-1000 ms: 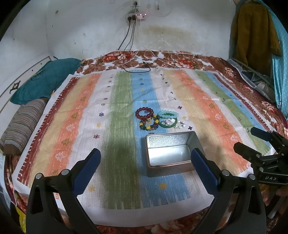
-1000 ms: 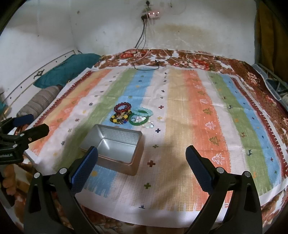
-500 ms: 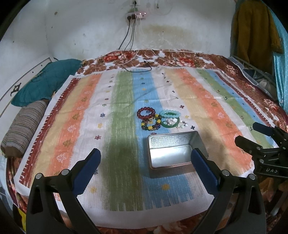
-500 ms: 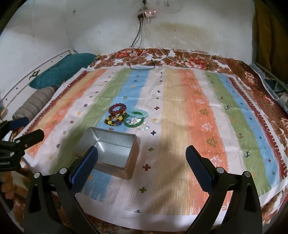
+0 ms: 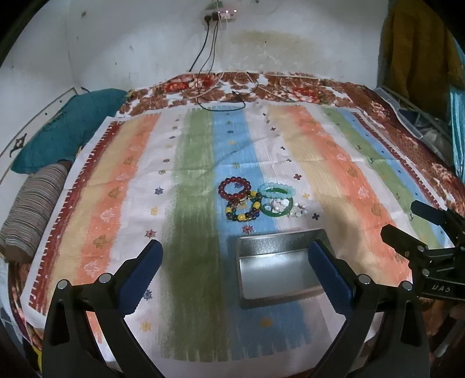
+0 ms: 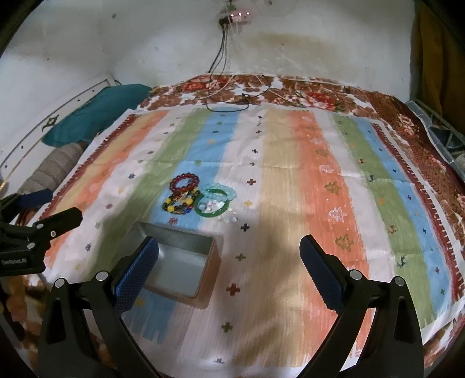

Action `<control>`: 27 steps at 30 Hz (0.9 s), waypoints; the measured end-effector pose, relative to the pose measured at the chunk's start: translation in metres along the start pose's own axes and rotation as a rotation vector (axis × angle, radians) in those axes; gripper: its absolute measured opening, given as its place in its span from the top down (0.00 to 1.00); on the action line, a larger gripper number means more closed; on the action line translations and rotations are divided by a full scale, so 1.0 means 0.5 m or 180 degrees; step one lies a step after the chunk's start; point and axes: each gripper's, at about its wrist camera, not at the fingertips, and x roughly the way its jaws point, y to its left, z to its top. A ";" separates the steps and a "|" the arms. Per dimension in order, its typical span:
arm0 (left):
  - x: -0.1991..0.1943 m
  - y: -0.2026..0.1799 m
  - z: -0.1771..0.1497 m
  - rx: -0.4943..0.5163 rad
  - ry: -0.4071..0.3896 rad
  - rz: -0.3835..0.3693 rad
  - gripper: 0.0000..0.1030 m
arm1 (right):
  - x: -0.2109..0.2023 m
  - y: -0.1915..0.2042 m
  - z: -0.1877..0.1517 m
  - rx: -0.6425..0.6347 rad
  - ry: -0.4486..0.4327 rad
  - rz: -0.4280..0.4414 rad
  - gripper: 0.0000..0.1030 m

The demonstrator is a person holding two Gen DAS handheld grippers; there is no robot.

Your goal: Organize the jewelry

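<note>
The left gripper [image 5: 234,270] and right gripper [image 6: 229,269] hung spread wide, holding nothing, above the striped cloth [image 5: 334,162]. The open rectangular metal tin [image 5: 276,276] lay just ahead, with the cluster of beaded bracelets [image 5: 255,199] beyond it, untouched.

A home bedroom: a bed [image 5: 290,84] under a floral blanket and a striped cloth [image 5: 197,162], a teal pillow [image 5: 66,128] and a striped bolster [image 5: 32,209] at the bed's left edge, clothes [image 5: 415,43] hanging to its right (stained wall behind, with a power strip [image 5: 221,13]).
</note>
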 end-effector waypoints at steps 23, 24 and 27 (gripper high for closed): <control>0.127 0.041 0.094 -0.0363 0.0391 0.0121 0.05 | 0.104 -0.026 0.085 0.0128 0.0264 -0.0062 0.04; 0.132 0.041 0.097 -0.0359 0.0399 0.0129 0.05 | 0.110 -0.025 0.088 0.0114 0.0279 -0.0063 0.04; 0.144 0.036 0.104 -0.0318 0.0417 0.0145 0.05 | 0.123 -0.024 0.095 0.0103 0.0316 -0.0055 0.04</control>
